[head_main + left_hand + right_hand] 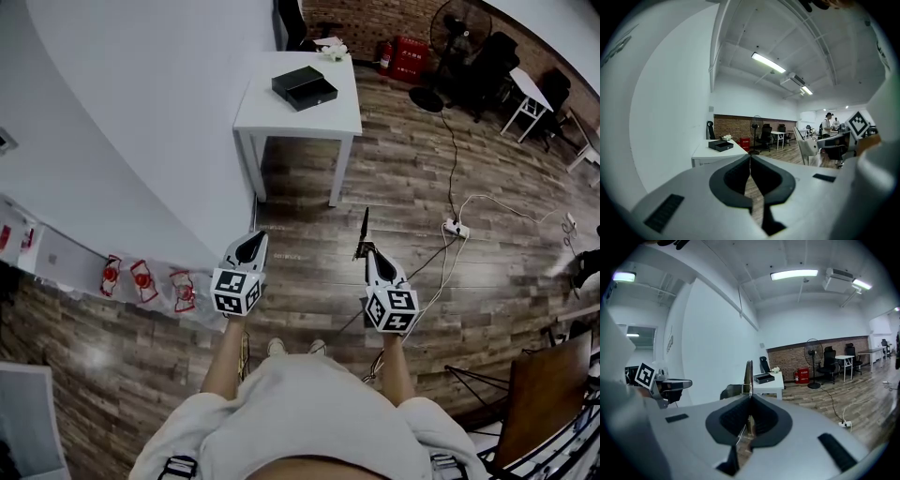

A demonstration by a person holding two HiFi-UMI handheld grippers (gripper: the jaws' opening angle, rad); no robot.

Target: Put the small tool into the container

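Close under the head camera is the person's pale shirt, with both grippers held out ahead over the wood floor. The left gripper has its jaws pressed together with nothing between them. The right gripper is clamped on the small tool, a thin dark strip standing up past the jaw tips. The container, a black box, sits on the white table, well apart from both grippers.
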